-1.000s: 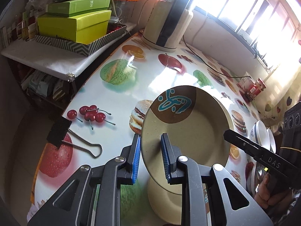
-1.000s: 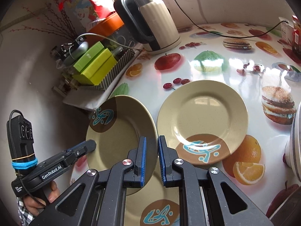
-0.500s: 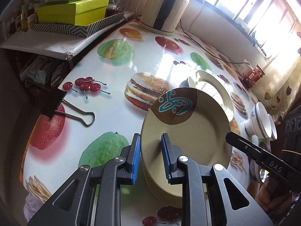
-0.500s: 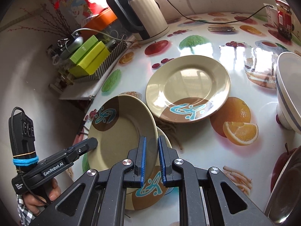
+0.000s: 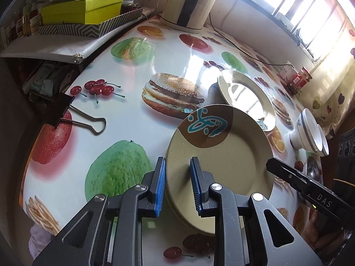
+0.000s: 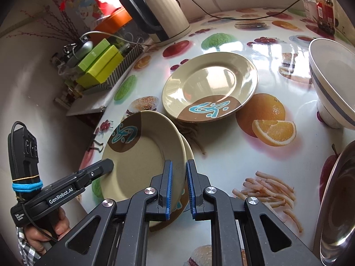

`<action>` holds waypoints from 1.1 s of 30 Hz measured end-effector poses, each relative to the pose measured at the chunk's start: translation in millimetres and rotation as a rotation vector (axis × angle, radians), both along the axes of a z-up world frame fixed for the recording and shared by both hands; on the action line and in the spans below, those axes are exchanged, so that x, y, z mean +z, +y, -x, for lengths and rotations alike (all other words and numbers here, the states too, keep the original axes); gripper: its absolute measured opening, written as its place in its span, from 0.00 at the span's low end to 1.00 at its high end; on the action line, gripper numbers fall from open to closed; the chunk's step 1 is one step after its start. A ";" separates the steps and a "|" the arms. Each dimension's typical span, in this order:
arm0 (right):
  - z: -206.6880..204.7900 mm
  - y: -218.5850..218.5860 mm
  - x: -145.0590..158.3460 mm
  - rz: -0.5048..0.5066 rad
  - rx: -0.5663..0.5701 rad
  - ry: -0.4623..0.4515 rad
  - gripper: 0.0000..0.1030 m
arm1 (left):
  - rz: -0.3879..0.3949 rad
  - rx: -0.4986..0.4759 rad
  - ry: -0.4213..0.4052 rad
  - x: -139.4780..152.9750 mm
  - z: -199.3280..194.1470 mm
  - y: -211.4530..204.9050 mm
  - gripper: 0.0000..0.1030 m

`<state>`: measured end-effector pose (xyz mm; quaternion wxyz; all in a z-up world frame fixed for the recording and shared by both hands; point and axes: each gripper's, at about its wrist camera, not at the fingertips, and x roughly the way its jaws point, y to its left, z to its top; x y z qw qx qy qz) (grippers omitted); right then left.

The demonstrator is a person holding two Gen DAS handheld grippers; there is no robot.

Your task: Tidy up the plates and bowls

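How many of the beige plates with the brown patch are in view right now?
3. One plate is held tilted between both grippers, a second lies directly beneath it, mostly hidden, and a third sits alone farther back on the table. More may be hidden below.

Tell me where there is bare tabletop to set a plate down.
Free: the stretch between the binder clip and the held plate, and the patch between the lone plate and the kettle. Crowded: around the white bowl and the steel dish.

The held plate (image 6: 142, 155) is hiding most of the lower plate (image 6: 188, 153) beneath it. The frame edge is cutting off the steel bowl (image 6: 337, 199) and the white bowl (image 6: 332, 77) at right.
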<state>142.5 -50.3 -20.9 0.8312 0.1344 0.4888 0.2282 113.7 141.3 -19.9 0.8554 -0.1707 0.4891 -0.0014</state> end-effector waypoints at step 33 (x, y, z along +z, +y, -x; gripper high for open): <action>12.0 2.0 -3.3 0.037 -0.001 -0.017 0.15 | -0.038 0.007 0.003 0.9 1.1 -4.5 0.22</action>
